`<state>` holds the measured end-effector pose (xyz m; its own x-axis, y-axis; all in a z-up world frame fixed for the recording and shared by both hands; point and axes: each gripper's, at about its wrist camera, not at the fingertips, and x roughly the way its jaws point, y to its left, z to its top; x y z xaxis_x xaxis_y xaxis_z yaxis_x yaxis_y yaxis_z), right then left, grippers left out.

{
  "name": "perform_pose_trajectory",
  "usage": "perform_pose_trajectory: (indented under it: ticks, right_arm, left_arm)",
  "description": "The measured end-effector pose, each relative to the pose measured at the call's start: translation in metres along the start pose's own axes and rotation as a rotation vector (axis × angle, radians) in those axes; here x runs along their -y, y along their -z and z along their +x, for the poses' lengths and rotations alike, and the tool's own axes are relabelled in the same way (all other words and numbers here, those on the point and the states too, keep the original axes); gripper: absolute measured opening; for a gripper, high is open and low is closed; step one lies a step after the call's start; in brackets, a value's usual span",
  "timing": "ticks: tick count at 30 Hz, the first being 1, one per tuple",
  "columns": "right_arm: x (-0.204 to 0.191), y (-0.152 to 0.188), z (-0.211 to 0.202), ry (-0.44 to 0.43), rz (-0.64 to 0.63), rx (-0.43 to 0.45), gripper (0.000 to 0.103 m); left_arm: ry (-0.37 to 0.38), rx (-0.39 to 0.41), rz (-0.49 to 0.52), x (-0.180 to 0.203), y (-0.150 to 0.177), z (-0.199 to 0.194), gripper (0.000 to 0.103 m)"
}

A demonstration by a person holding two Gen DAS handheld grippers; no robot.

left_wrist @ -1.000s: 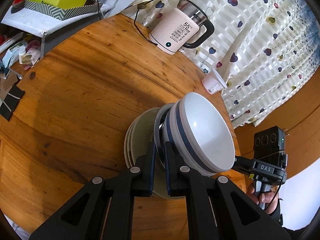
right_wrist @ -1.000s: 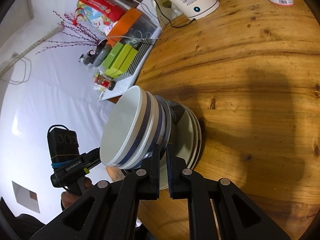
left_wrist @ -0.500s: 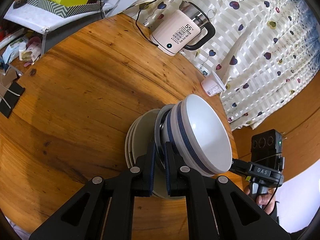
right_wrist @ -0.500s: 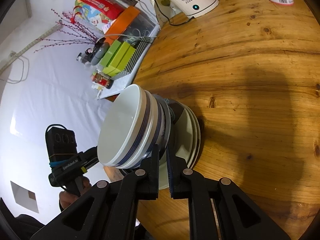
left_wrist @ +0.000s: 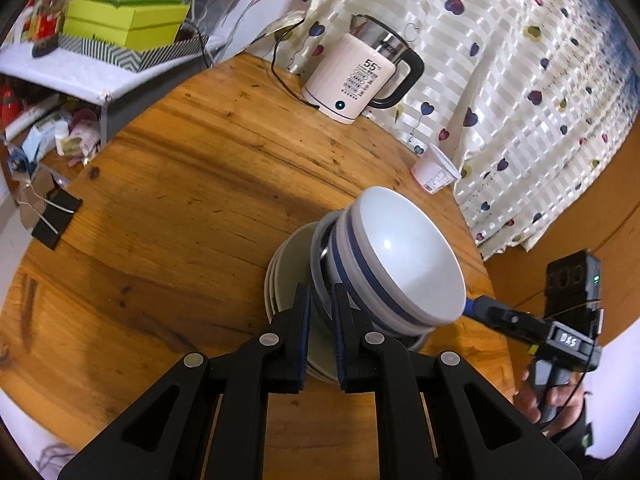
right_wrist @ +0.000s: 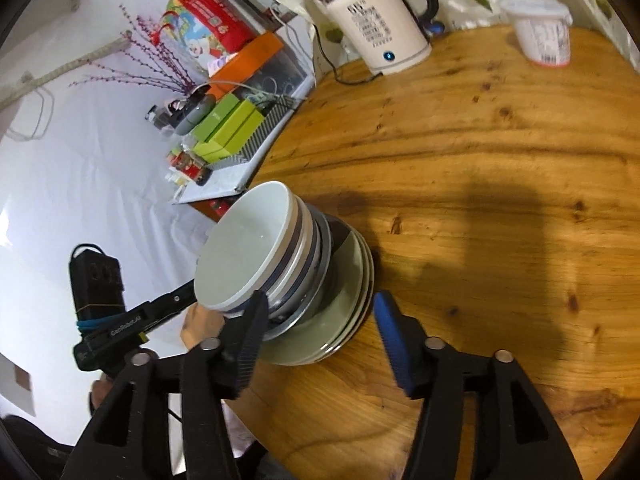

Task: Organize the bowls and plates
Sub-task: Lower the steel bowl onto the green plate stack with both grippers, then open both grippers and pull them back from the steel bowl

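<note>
A stack of white bowls with blue bands (left_wrist: 400,256) sits on a stack of pale green plates (left_wrist: 288,276) on the round wooden table (left_wrist: 168,208). My left gripper (left_wrist: 320,300) is shut on the near rim of the plate stack. In the right wrist view the bowls (right_wrist: 256,252) and plates (right_wrist: 340,320) show from the other side. My right gripper (right_wrist: 320,308) is open, its fingers standing on either side of the plates' rim without touching. The right gripper also shows in the left wrist view (left_wrist: 476,308), beyond the bowls.
A white electric kettle (left_wrist: 360,80) with its cord stands at the table's far edge, a white plastic tub (left_wrist: 434,172) beside it. A shelf with green boxes (left_wrist: 124,20) stands past the table's left. A heart-patterned curtain (left_wrist: 520,80) hangs behind.
My right gripper has opened and let go of the plate stack, drawing back a little. My left gripper stays shut on the rim; the stack has not shifted on the table.
</note>
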<state>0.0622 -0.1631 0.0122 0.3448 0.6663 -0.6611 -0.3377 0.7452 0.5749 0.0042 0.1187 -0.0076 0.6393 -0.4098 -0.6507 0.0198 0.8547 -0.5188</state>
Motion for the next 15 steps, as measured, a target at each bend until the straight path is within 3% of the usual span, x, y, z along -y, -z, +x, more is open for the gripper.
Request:
perform_pose_trajectory:
  ticks: [2, 4, 8, 15]
  right_arm:
    - [-0.009, 0.006, -0.006, 0.036, -0.046, 0.017, 0.069]
    - [-0.019, 0.011, -0.011, 0.075, -0.099, 0.036, 0.074]
    - [-0.041, 0.024, -0.014, 0.141, -0.210, 0.064, 0.078]
    - [-0.057, 0.046, 0.000, 0.216, -0.327, 0.031, 0.078]
  left_arm:
    - [-0.013, 0.012, 0.027, 0.005, 0.005, -0.004, 0.027]
    - [-0.031, 0.029, 0.052, 0.009, 0.010, -0.008, 0.047]
    - [-0.067, 0.039, 0.083, 0.016, 0.019, -0.010, 0.050]
    - [-0.131, 0.027, 0.143, 0.029, 0.036, -0.004, 0.051]
